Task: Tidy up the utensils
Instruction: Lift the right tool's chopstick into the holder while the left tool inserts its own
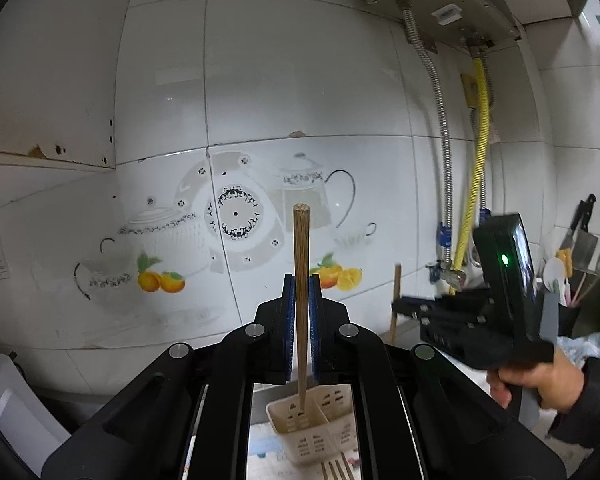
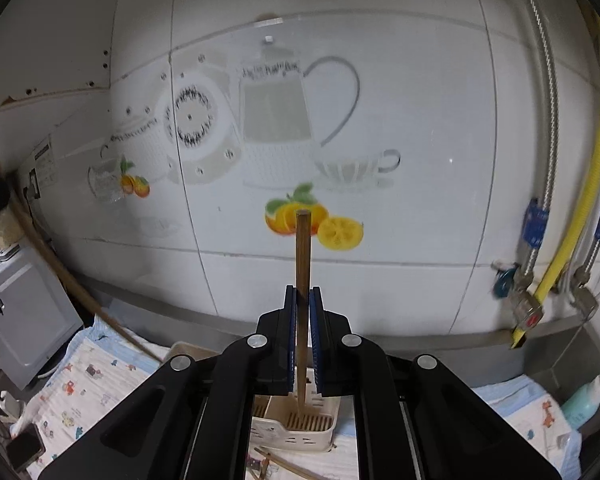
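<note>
Chopsticks fill both my tools: left tool (image 1: 301, 280) pinches one chopstick (image 1: 301, 248) upright above the cream holder (image 1: 300, 428) at six o'clock; right tool (image 2: 302, 292) clamps another chopstick (image 2: 303, 248) likewise.

We've got the left claw (image 1: 301, 292) pointing forward and level, its blue pads (image 1: 288, 320) drawn in close on a wooden chopstick (image 1: 301, 280) that stands upright between them. Our right claw (image 2: 302, 300) strikes the same pose, pads (image 2: 315, 332) pinched on its own upright chopstick (image 2: 302, 256). From the left wrist view we see the right hand (image 1: 540, 380) wrapped around its handle, off to the right, dark sleeve at the wrist.
</note>
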The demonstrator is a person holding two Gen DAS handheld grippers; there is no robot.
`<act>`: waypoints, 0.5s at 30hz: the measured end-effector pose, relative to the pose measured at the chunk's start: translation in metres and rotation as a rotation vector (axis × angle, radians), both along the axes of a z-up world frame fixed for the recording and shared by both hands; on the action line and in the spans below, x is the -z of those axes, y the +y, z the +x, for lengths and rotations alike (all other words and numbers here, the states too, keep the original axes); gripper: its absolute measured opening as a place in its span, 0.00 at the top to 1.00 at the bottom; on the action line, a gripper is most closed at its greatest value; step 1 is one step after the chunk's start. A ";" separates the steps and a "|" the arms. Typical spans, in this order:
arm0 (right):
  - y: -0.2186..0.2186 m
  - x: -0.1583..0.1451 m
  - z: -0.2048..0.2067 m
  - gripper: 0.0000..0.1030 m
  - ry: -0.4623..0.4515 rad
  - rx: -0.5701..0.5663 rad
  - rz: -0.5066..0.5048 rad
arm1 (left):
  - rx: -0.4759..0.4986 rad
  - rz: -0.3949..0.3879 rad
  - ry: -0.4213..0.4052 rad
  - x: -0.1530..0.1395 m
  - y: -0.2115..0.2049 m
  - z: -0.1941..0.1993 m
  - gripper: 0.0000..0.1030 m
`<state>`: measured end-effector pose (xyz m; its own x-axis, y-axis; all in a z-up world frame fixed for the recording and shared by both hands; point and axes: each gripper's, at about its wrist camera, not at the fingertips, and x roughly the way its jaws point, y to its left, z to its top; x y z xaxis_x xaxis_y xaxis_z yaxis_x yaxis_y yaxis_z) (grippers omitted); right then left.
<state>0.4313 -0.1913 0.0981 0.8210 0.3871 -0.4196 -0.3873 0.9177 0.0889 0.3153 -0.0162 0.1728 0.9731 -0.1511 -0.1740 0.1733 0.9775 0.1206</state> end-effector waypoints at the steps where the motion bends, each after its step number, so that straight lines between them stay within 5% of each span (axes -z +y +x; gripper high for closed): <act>1: 0.000 0.004 0.002 0.94 0.006 -0.003 0.000 | -0.005 -0.001 -0.008 0.003 0.001 0.005 0.95; 15: 0.000 0.023 0.001 0.94 0.028 -0.020 -0.023 | -0.061 -0.038 0.129 0.065 0.013 0.056 0.95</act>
<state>0.4323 -0.1912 0.0754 0.8009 0.3933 -0.4516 -0.4033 0.9117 0.0788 0.3713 -0.0031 0.1081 0.9507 -0.1010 -0.2933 0.1248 0.9901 0.0636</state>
